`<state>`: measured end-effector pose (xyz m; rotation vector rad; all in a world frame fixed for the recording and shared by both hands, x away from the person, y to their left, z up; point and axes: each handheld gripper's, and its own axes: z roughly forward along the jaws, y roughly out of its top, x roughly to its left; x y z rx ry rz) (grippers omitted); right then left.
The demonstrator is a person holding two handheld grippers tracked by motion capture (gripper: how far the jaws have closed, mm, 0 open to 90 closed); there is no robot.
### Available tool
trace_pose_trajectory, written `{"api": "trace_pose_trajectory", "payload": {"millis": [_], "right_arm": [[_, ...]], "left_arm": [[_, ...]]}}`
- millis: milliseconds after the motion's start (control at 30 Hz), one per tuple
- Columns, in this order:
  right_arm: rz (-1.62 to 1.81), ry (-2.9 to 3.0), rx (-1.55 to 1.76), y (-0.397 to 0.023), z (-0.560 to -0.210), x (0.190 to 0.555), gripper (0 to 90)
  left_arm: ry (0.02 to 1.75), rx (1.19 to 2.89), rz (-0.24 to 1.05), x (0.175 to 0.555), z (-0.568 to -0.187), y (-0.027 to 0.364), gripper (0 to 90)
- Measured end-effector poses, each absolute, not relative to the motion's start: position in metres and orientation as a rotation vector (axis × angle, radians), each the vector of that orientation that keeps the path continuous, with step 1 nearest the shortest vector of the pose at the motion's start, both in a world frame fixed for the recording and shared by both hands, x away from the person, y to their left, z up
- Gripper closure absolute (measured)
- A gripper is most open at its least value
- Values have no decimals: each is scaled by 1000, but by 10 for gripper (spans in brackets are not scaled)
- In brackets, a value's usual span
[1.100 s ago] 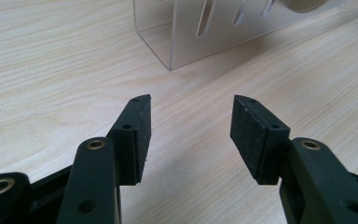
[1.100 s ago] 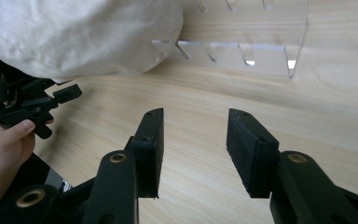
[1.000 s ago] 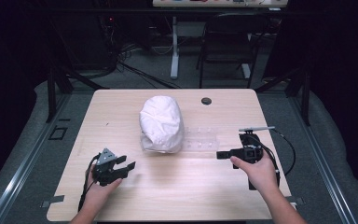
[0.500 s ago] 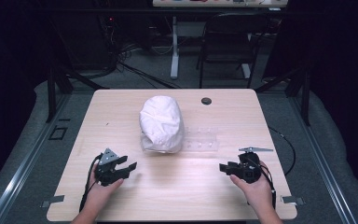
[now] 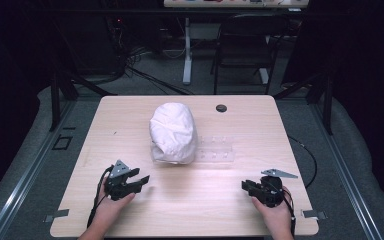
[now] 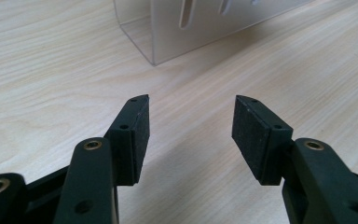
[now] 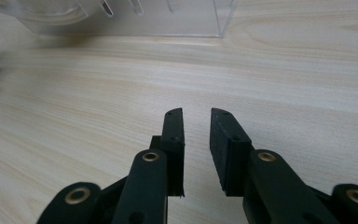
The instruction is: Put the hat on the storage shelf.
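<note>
Both hands low on table (image 5: 190,200), left gripper (image 5: 139,181) wide, right gripper (image 5: 245,186) just narrowed, nothing btwn.

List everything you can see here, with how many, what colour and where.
Table: one, light wood, centre of the room.
Bundle: one, white, crumpled, middle of the table.
Clear rack: one, see-through with slots, right beside the bundle.
Round cap: one, black, far edge of the table.
Chair: one, dark, on the floor beyond the table.
Cables: several, black, on the floor behind the table.
Left gripper: one, black, near left, jaws apart, nothing between them.
Right gripper: one, black, near right, jaws just closing to a narrow gap, nothing between them.
</note>
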<state>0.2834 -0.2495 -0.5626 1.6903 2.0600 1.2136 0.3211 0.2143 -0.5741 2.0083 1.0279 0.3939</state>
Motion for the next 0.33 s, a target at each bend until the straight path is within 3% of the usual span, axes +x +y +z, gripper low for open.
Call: {"api": "trace_pose_trajectory", "payload": {"millis": [333], "right_arm": [[1216, 2050, 1565, -257, -566, 274, 631]], "left_arm": [[1006, 1996, 406, 316, -571, 204, 466]]}}
